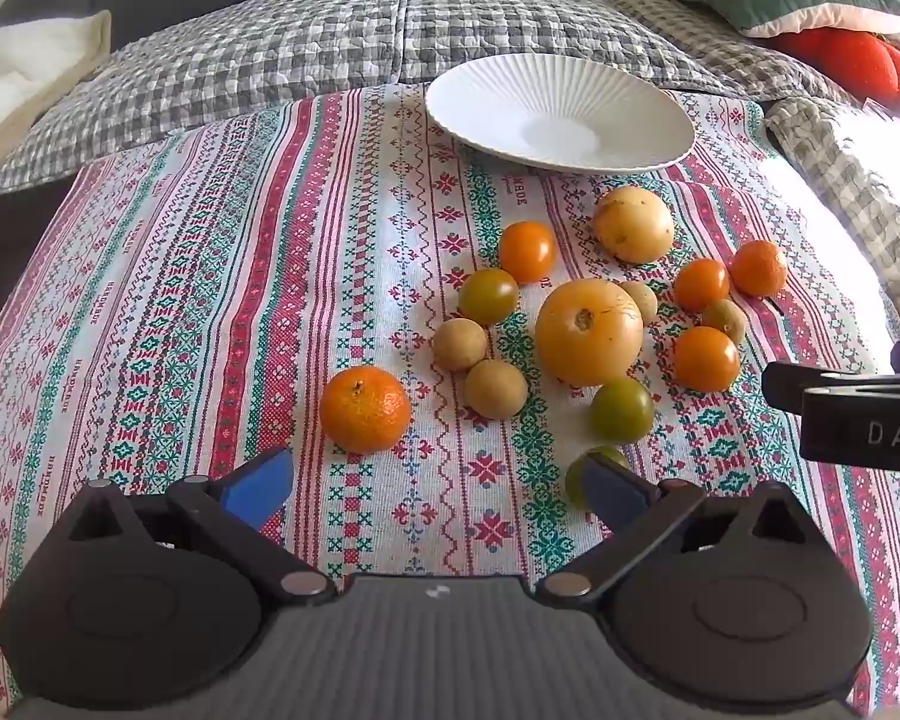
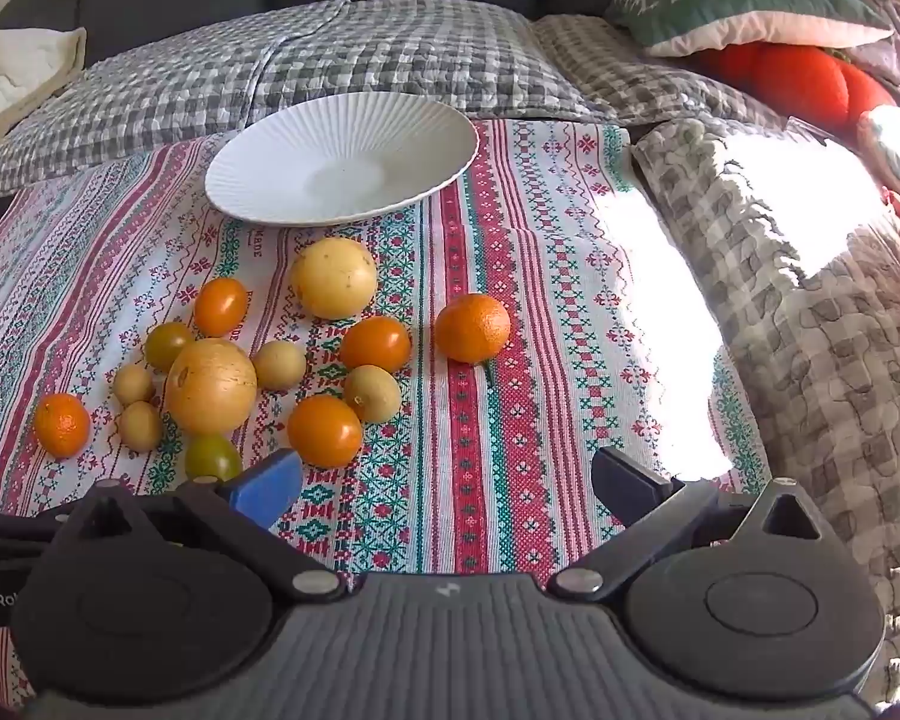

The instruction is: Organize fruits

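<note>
Still nothing plated: white plate (image 1: 561,114) bare, fruits (image 1: 588,330) scattered on patterned cloth (image 1: 210,300) just before it. Left gripper (image 1: 438,489) and right gripper (image 2: 447,480) both spread, empty. Suggest starting with the isolated mandarin (image 1: 365,401); straddle widest girth, close gently.

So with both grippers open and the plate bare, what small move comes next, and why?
Probably ease the left gripper forward so its open fingers straddle the nearest mandarin. No fruit is held, the white plate holds nothing, and that mandarin sits apart from the cluster.
</note>
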A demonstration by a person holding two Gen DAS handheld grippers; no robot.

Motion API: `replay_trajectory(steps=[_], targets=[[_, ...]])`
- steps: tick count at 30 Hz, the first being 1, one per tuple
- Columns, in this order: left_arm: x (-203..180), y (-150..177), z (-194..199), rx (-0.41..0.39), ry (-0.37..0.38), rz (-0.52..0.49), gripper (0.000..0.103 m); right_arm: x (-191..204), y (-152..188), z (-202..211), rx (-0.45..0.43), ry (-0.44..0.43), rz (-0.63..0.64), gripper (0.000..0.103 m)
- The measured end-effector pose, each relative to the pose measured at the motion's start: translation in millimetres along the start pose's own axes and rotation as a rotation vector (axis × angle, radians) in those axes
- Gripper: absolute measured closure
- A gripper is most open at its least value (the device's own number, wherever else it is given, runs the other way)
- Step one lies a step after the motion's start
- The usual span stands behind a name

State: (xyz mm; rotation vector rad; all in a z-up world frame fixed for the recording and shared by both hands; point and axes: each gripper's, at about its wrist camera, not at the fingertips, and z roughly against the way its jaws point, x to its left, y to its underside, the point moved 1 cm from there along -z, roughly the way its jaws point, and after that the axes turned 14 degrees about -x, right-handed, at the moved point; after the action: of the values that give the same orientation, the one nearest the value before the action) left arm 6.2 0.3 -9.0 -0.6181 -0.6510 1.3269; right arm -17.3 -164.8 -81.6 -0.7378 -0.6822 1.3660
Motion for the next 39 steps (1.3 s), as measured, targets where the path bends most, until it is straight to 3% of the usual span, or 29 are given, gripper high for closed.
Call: replay_trajectory(steps=[8,39], targets=[[2.9,-6.9,-1.4,0.034,-0.005,0.017,0.005,3.2,5.1,-6.5,0.019,-0.018,-0.026,0.0],[6.5,0.1,-5.9,0.021,-0.018,0.024,0.005,10.3,1.4,-2.1,0.022,-0.019,-0.018,0.0]])
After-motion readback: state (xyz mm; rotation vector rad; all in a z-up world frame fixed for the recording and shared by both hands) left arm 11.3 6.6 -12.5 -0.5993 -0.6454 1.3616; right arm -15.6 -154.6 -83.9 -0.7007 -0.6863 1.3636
